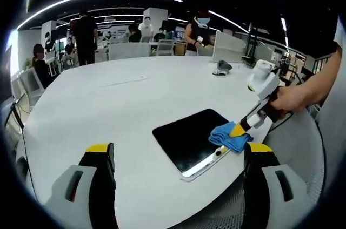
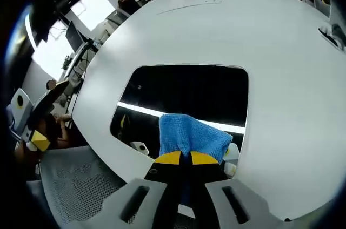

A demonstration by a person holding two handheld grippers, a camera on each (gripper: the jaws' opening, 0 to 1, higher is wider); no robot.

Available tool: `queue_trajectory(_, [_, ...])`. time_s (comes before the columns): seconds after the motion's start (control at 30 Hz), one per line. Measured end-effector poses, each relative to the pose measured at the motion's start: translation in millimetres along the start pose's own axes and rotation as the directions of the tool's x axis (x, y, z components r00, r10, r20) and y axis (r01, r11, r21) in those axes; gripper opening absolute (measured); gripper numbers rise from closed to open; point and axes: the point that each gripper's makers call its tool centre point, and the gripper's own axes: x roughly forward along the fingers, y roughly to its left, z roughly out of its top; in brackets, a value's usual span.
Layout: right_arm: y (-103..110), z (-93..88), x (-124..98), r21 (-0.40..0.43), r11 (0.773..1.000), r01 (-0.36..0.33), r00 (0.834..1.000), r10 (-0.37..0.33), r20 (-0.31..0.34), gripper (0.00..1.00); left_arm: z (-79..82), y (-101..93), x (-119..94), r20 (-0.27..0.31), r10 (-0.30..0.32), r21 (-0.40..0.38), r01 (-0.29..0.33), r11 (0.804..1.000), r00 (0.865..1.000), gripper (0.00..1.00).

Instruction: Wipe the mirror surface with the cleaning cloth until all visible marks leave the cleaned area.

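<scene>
Presently the right gripper has its yellow-tipped fingers closed on the blue cleaning cloth, which is pressed on the near edge of the mirror. Mirror lies flat on the white round worktop, dark glass reflecting a ceiling light strip. Left gripper hangs above the worktop with fingers spread wide, gripping nothing, apart from the mirror. Left gripper view: a hand holds the right gripper at the mirror's corner. People stand in the office behind.
</scene>
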Motion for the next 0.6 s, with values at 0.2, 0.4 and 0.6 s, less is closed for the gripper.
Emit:
queue_trajectory(0.2, [1.4, -4.8, -1.6, 0.003, 1.000, -0.008, 1.000, 0.008, -0.005, 0.00, -1.2, -1.3, 0.5, -0.006, -0.001, 0.002, 0.001, 1.000, 1.000, 0.99])
queue_trajectory(0.4, [0.7, -4.0, -0.9, 0.004, 1.000, -0.014, 1.000, 0.014, -0.009, 0.00, -2.8, -2.4, 1.0, -0.014, -0.002, 0.006, 0.002, 1.000, 1.000, 0.99])
queue_trajectory(0.6, [0.0, -4.0, -1.3, 0.010, 1.000, -0.026, 0.999, 0.026, -0.019, 0.00, -2.8, -1.5, 0.5, -0.011, 0.003, -0.001, -0.003, 1.000, 1.000, 0.99])
